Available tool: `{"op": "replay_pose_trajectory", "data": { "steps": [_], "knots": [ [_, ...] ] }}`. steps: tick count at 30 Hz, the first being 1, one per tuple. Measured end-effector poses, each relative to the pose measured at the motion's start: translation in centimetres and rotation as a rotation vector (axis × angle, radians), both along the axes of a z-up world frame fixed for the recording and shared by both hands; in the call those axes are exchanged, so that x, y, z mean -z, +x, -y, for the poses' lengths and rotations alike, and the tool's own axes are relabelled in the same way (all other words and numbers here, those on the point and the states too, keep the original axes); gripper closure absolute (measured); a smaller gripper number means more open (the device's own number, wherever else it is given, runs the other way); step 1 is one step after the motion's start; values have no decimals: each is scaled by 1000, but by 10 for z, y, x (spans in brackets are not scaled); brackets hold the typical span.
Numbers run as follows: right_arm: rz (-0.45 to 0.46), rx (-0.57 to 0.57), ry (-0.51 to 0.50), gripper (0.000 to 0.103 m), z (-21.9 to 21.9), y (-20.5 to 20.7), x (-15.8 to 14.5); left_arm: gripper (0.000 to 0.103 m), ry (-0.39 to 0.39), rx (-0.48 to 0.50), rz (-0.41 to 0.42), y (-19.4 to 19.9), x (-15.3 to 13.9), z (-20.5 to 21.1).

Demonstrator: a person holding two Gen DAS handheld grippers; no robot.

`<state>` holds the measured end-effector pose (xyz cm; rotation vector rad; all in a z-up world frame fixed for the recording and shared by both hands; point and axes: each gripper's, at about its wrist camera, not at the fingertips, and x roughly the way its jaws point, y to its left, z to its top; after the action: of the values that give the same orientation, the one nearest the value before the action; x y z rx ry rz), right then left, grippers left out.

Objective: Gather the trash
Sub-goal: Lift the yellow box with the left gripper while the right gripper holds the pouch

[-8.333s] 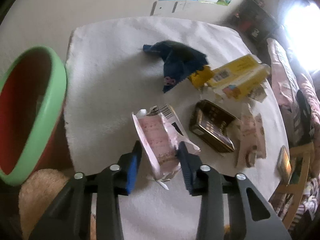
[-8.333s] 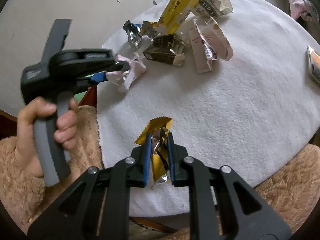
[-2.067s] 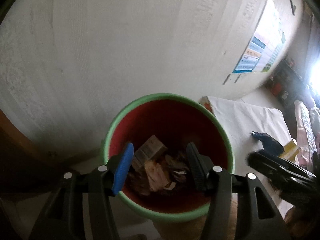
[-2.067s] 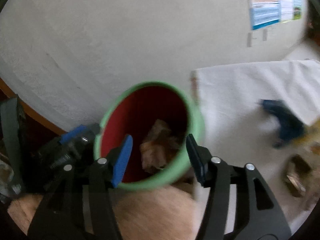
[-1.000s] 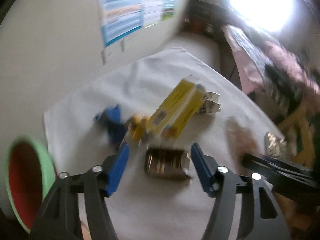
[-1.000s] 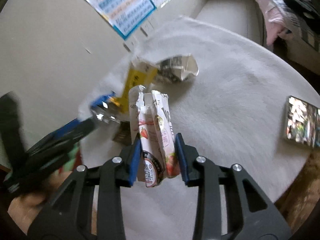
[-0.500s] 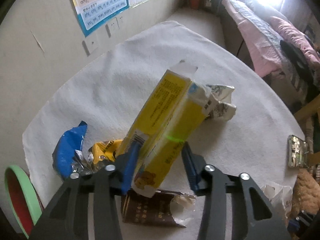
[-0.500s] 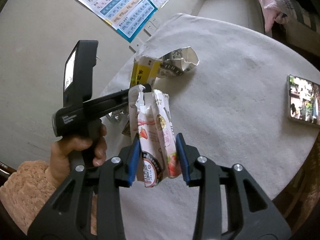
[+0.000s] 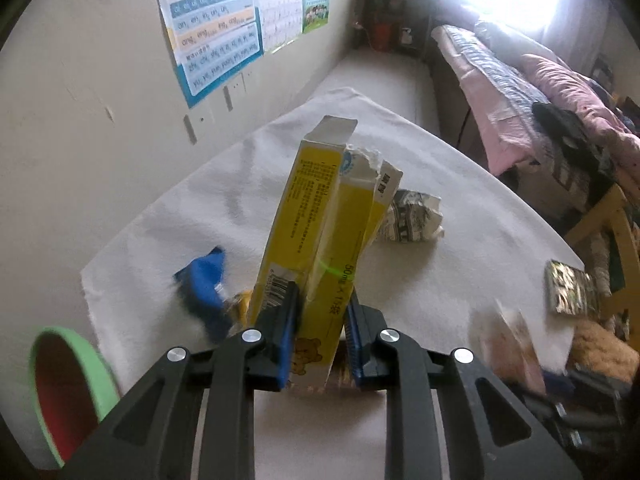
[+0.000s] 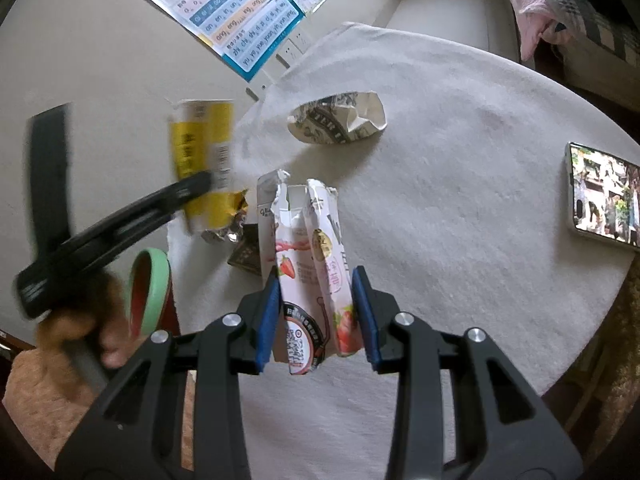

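My left gripper (image 9: pixel 318 332) is closing, its blue pads pressing a torn yellow carton (image 9: pixel 320 236) that stands lifted above the white-clothed table (image 9: pixel 472 248). The same carton (image 10: pixel 202 160) shows blurred in the right wrist view, held off the table. My right gripper (image 10: pixel 316 312) is shut on a torn pink strawberry carton (image 10: pixel 308 264). The red bin with a green rim (image 9: pixel 68 384) stands at the table's left edge, and its rim (image 10: pixel 150 288) also shows in the right wrist view. A crumpled grey-and-white wrapper (image 9: pixel 412 220) lies past the yellow carton.
A blue wrapper (image 9: pixel 204 288) and a yellow foil wrapper (image 10: pixel 230 216) lie near the bin side, with a dark brown packet (image 10: pixel 246 258) beside them. A phone (image 10: pixel 600 196) rests at the table's right. A wall with posters (image 9: pixel 216 28) is behind; a bed (image 9: pixel 540 92) is at right.
The left gripper has closed on the yellow carton and raised it off the table, tipping it more upright. The right gripper keeps the pink carton and has hardly moved.
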<state>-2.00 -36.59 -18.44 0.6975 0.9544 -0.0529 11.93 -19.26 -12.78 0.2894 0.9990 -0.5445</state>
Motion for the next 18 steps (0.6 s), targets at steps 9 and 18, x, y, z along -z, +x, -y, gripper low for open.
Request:
{"op": "replay_pose_trajectory", "data": {
  "steps": [9,18],
  "knots": [
    [-58,-33,-31,68,-11,6,15,83,-1,-57,-63,-49,12,-61],
    [-84,-62,-64,68,-23,15,21,83,-12,-99,-116,-72,36,-84]
  ]
}}
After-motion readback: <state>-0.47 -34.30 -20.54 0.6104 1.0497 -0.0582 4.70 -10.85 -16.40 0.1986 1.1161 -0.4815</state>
